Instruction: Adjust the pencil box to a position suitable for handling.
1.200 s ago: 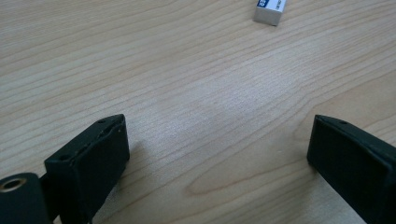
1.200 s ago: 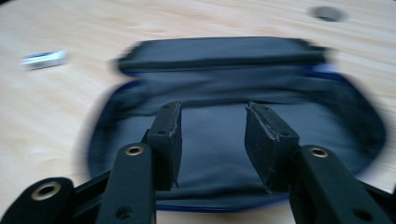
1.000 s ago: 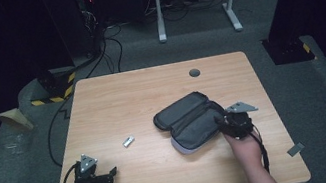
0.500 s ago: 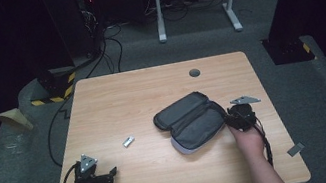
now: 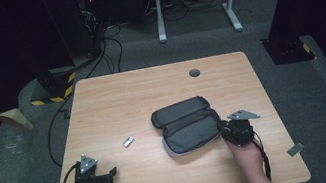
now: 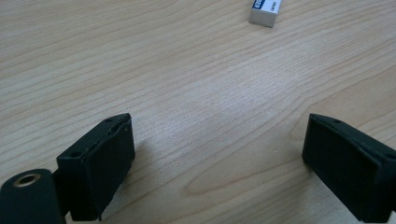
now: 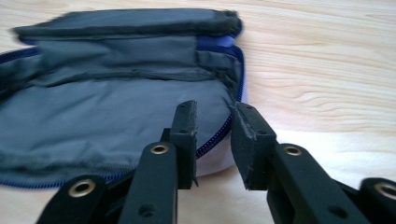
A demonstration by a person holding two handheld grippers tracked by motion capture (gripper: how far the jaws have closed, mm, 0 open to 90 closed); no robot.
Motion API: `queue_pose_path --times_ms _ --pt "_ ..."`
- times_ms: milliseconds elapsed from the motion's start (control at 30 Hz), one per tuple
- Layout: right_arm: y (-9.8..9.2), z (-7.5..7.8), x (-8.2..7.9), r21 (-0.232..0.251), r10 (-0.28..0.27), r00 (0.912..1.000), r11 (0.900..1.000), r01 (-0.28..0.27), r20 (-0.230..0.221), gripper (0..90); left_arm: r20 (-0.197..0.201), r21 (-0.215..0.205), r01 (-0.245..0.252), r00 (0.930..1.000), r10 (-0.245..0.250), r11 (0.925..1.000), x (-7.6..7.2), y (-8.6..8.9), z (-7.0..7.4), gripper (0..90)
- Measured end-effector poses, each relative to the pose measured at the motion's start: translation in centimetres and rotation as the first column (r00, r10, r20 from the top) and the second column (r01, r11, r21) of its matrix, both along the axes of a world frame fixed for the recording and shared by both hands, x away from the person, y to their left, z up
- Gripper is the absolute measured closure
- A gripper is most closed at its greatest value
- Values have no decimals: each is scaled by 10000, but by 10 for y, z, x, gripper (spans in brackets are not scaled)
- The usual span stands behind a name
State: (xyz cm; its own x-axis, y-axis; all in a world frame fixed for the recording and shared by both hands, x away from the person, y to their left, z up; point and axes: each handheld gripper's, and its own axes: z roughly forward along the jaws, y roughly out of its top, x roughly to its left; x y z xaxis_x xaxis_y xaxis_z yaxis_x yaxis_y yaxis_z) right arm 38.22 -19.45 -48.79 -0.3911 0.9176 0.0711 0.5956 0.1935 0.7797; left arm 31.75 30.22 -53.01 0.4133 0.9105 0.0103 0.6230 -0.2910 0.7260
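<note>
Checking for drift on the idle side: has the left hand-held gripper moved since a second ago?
No. The left hand-held gripper sits at the same spot near the table's front left corner, jaws open.

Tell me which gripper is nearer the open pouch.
Right. The right gripper is at the pouch, jaws closed on its near-right rim beside the zip. The left gripper rests open near the table's front-left corner, well apart from it.
</note>
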Motion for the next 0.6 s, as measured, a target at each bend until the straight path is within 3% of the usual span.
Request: queue_pose_path --times_ms 200,333,500,600 --pt "20 -1 -23 532 528 9985 9971 -537 171 664 42 -66 -43 10000 43 10000 -1 -1 0 110" --pt "20 5 -28 647 630 9967 9957 -663 522 637 86 -56 -39 10000 39 10000 -1 1 0 136" --pt "1 10 -19 425 -170 9967 9990 137 791 641 84 -104 -63 9999 64 9999 -1 1 0 148" --pt "-12 3 -9 326 -829 9954 9961 814 477 645 87 -105 -65 9999 66 9999 -1 1 0 149"
